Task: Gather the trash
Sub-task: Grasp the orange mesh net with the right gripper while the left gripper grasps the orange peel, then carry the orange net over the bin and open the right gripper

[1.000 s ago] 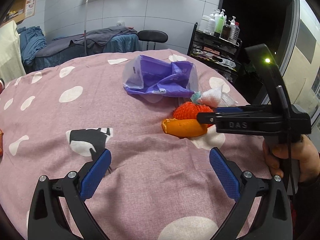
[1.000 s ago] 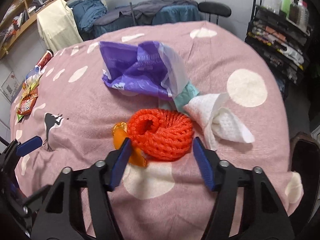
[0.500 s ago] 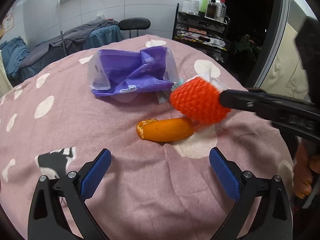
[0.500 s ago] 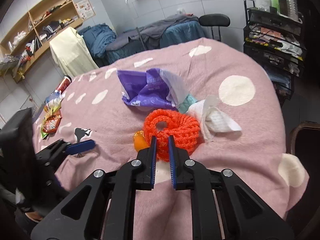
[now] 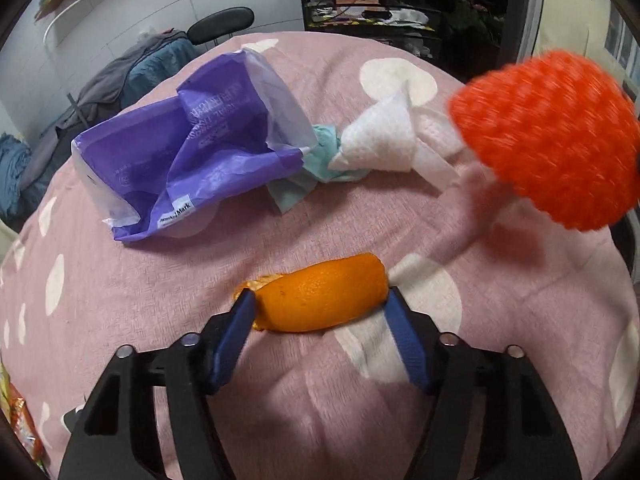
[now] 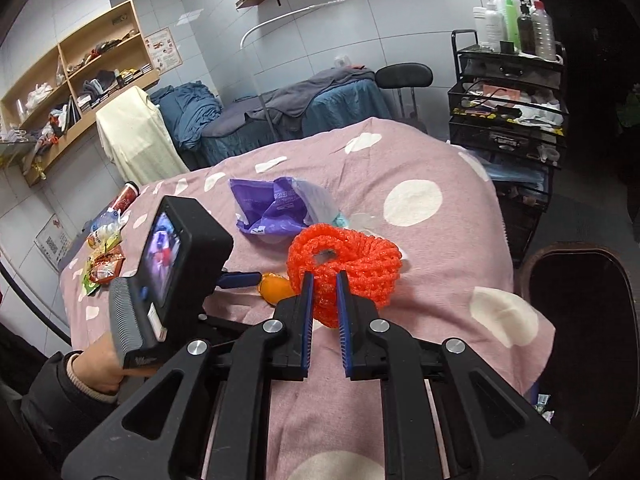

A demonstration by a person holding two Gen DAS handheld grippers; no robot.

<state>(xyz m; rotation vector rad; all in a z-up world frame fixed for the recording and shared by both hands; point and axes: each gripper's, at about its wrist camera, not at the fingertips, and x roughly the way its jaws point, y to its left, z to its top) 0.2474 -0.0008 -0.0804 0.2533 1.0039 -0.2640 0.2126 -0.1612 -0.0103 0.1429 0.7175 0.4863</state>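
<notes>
An orange peel (image 5: pixel 320 300) lies on the pink spotted tablecloth (image 5: pixel 160 280). My left gripper (image 5: pixel 320 308) has a blue pad on each end of the peel, touching it; it also shows in the right wrist view (image 6: pixel 256 280). My right gripper (image 6: pixel 323 280) is shut on a red foam net (image 6: pixel 344 264) and holds it above the table; the net shows blurred in the left wrist view (image 5: pixel 548 140). A purple plastic bag (image 5: pixel 192 136), a teal scrap (image 5: pixel 316 168) and a white crumpled tissue (image 5: pixel 384 140) lie farther back.
A dark bin (image 6: pixel 580 320) stands at the table's right side. Snack wrappers (image 6: pixel 102 264) and a can (image 6: pixel 126 196) lie at the table's far left. A black cart with bottles (image 6: pixel 512 80) and a chair (image 6: pixel 404 76) stand behind the table.
My right gripper closed on the red net and lifted it up to the right. My left gripper moved forward and closed its pads in around the orange peel.
</notes>
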